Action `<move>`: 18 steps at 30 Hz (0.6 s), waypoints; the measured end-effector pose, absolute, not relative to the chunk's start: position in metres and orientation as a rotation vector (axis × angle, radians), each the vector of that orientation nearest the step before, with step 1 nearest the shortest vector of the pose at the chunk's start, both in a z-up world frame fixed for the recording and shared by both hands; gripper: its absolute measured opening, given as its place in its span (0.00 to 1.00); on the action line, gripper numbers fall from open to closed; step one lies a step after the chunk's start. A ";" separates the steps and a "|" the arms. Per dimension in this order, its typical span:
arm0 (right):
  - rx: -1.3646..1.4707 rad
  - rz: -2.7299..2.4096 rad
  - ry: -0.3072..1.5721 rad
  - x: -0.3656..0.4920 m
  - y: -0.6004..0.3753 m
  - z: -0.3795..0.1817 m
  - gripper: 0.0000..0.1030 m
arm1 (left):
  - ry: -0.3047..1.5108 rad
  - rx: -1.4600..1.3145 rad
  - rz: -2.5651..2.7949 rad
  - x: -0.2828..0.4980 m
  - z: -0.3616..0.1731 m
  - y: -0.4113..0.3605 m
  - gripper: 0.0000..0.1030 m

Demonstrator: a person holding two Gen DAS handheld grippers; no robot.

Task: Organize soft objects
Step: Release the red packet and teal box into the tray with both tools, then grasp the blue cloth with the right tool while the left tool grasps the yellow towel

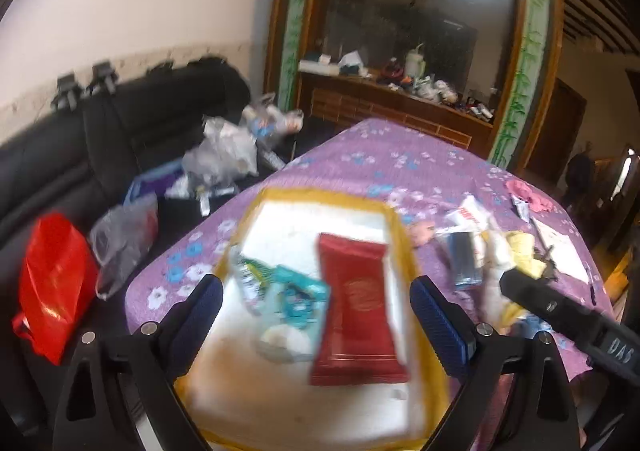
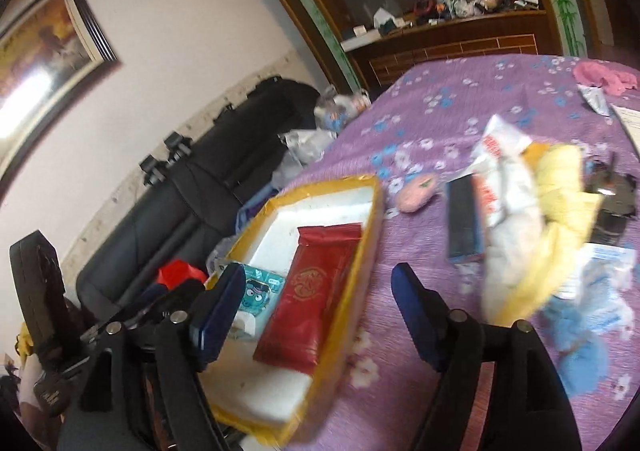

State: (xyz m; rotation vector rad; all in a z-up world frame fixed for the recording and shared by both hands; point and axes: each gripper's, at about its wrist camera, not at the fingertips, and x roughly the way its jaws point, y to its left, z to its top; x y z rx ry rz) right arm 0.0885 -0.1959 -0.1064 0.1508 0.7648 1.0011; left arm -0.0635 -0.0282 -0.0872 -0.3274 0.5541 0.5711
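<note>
gaping wide and empty, both hand-held grippers, left (image 1: 316, 305) and right (image 2: 318, 299), flank the yellow-rimmed tray (image 1: 404, 247).

I count one tray (image 1: 394, 223), and in it one red packet (image 1: 356, 307), one teal pack (image 1: 298, 291). Beside it one pink cloth (image 2: 604, 77), one red bag (image 1: 52, 283).

Both hand-held grippers are spread wide right now, nothing pinched. The left gripper (image 1: 316, 305), black frame with blue ribbed pads (image 1: 438, 315), angles downward; the right gripper (image 2: 320, 311), same build, also tilts down with its jaws apart.
</note>
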 end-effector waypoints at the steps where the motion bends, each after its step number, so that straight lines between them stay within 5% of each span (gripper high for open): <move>1: 0.150 0.990 0.760 0.089 -0.204 -0.107 0.73 | 0.545 -0.321 0.554 -0.061 -0.083 -0.040 0.94; 18: 0.221 0.840 0.831 0.099 -0.331 -0.142 0.73 | 0.651 -0.316 0.287 -0.017 -0.092 -0.133 0.95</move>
